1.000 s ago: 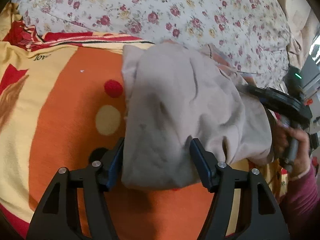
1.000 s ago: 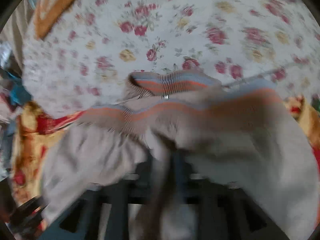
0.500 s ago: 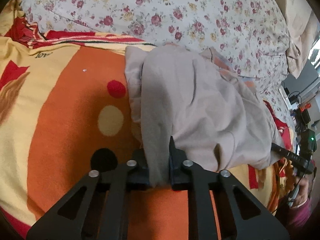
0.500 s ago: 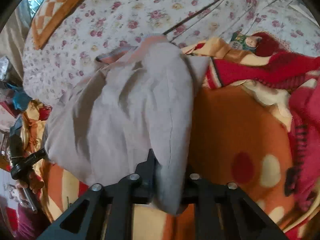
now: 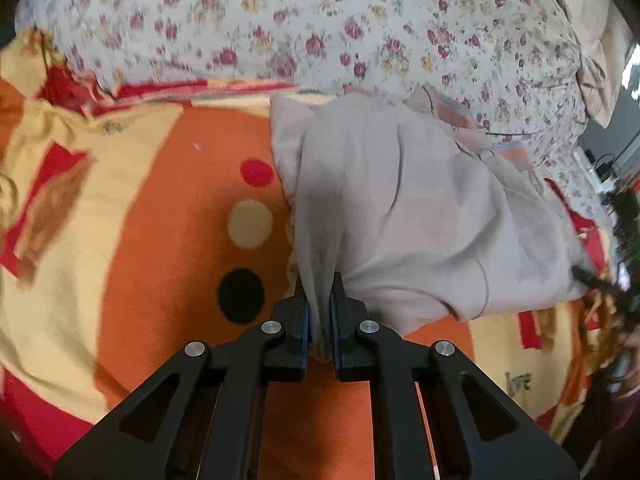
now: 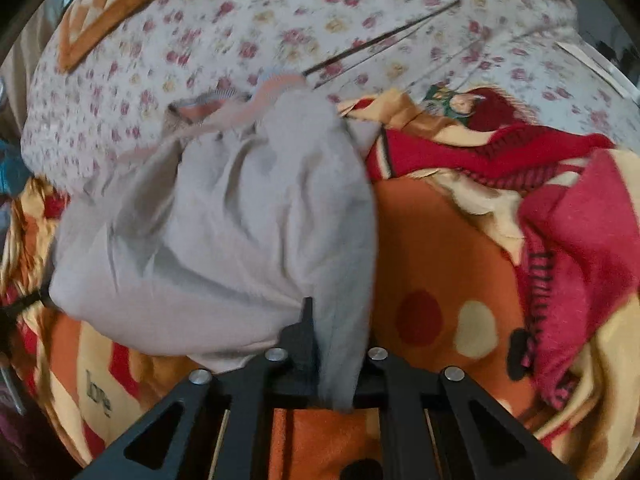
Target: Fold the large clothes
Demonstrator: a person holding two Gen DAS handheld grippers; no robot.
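Two grippers clamped on one grey garment (image 5: 400, 208). Left gripper (image 5: 319, 312) pinched tight on a fold at the near edge. Right gripper (image 6: 334, 344) with cloth bunched between its pads, jaws easing apart yet pressing on the fabric. Garment heaped on an orange blanket (image 5: 168, 240), striped cuffs (image 6: 240, 104) toward a floral sheet (image 5: 320, 20). Blurred throughout.

Orange-yellow blanket (image 5: 152, 220) with red, cream, black dots underneath. Floral sheet (image 5: 320, 20) beyond blanket. Checkered orange cushion (image 6: 108, 4) on sheet, far corner.
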